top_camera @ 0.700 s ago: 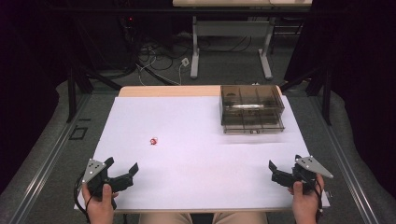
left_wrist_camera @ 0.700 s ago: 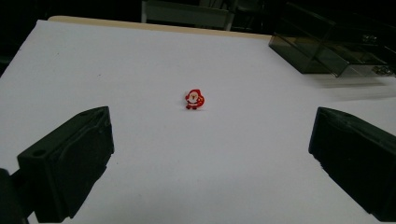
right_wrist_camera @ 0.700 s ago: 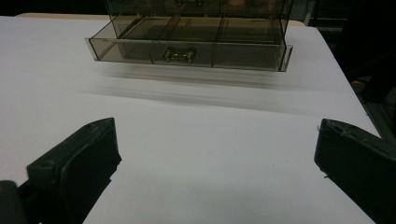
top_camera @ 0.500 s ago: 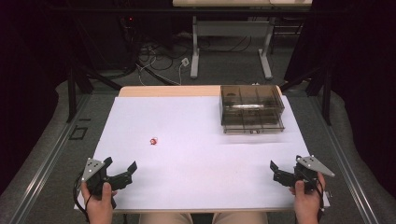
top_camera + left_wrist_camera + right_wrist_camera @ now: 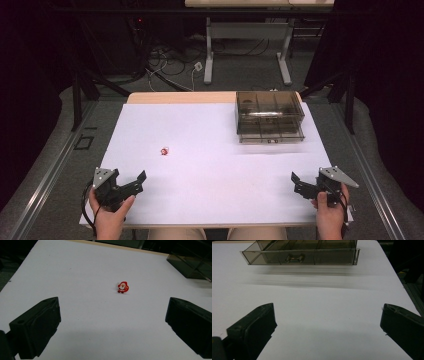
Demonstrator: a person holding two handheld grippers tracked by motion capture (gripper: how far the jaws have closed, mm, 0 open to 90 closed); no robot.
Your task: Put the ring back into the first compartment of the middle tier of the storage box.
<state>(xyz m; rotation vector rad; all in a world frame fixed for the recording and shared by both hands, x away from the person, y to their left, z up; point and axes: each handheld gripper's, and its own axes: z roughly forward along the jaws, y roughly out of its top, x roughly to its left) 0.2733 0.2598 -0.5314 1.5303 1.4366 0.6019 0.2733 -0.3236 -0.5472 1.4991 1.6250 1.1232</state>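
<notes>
Two claws rest at the near edge of the white-topped table (image 5: 210, 150), each held in a person's hand. The left claw (image 5: 134, 181) sits at the near left corner, its black jaws spread wide with nothing between them; in the left gripper view the same left claw (image 5: 112, 322) points toward a small red-and-white Santa figure (image 5: 123, 287). That figure (image 5: 165, 150) lies on the bare white surface, left of the table's middle, well apart from the jaws and untouched.

The right claw (image 5: 299, 183) sits at the near right corner, likewise wide open and holding nothing; its own view (image 5: 327, 325) looks along the table at a smoky transparent plastic drawer box (image 5: 299, 252) with a metal handle (image 5: 293, 258) on its front. In the high view the box (image 5: 270, 116) stands at the far right of the table, well apart from both claws and from the Santa figure.
</notes>
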